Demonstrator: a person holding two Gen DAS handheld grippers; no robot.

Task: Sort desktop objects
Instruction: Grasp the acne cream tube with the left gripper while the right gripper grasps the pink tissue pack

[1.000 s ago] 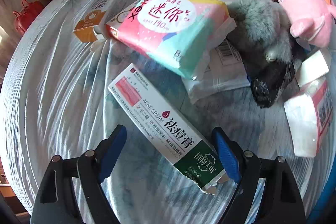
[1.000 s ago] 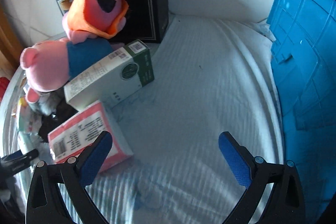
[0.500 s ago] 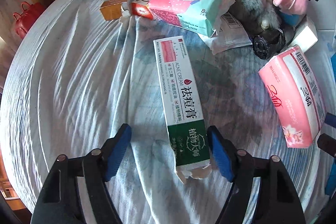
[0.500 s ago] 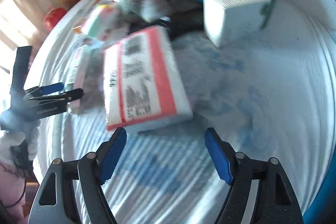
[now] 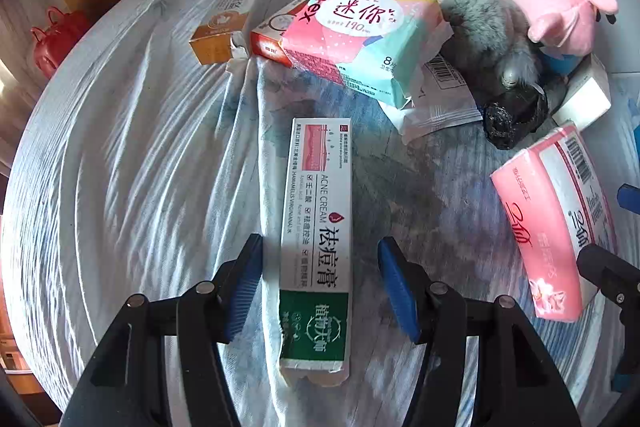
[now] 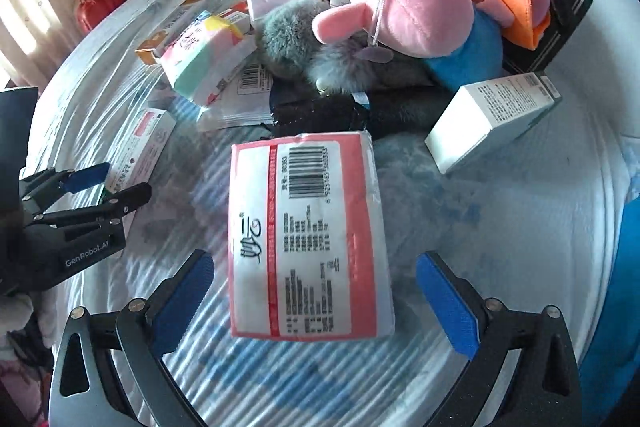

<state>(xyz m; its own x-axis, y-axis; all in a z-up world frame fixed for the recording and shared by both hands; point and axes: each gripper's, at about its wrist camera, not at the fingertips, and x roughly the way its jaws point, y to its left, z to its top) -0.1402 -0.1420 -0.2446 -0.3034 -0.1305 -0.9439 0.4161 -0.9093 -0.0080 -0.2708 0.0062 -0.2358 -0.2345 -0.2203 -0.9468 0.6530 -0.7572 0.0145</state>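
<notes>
We see a round table (image 5: 120, 155) draped in a wrinkled white-and-blue cloth. Near its middle an acne cream box (image 5: 316, 239) lies flat and alone, with a pink tissue pack (image 6: 304, 235) well apart beside it, barcode side up. Toward the far edge a heap crowds the cloth: an orange-and-white carton (image 5: 230, 15), a red-and-white box (image 5: 276, 35), a clear plastic sachet (image 5: 436, 103), a black bag roll (image 5: 514, 115), a white box (image 6: 492, 119) and a black box (image 6: 560, 23). The near-left rim lies bare.
</notes>
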